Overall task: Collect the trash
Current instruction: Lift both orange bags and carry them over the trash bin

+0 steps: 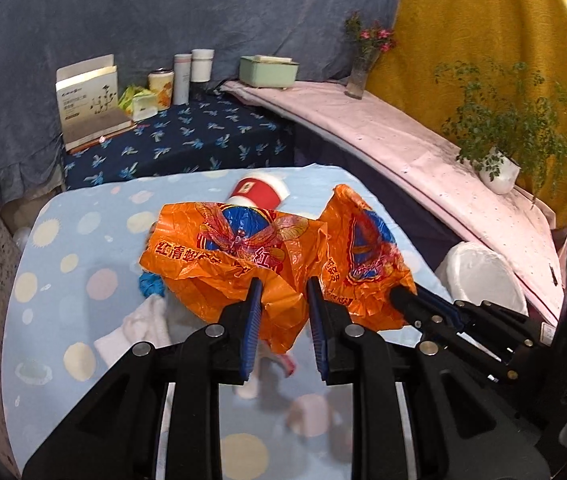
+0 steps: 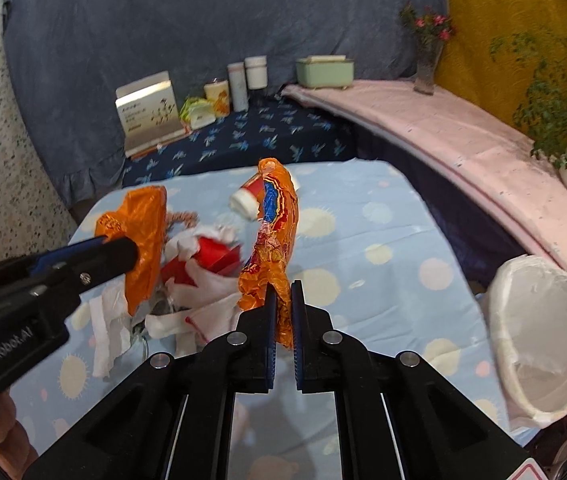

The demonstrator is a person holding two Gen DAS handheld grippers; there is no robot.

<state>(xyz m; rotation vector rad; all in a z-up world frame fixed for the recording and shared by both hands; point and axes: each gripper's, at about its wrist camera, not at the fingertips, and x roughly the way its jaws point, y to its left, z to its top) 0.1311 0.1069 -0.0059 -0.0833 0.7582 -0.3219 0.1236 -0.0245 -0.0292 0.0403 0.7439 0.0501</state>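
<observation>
Left wrist view: the orange plastic bag (image 1: 239,256) is being held up over the blue dotted tablecloth (image 1: 83,240), its long axis running sideways across the frame. One bag edge is being pinched by the left gripper (image 1: 284,292), jaws narrowed onto the film; the other edge is being clamped by the right gripper (image 1: 399,296), right of the bag. A red paper cup (image 1: 261,192) is being seen lying on its side just behind the bag. A white-lined bin (image 1: 479,276) is standing right of the bag, off the cloth's right edge.

Right wrist view: a crumpled, upright strip of the bag (image 2: 273,240) is being gripped between nearly closed jaws of the right gripper (image 2: 283,296). The left gripper (image 2: 131,250) is holding the far bag edge, left of the strip. Red-and-white trash (image 2: 207,272) is lying between the two bag edges. Open cloth is being left right of the strip, up to the bin (image 2: 543,340).
</observation>
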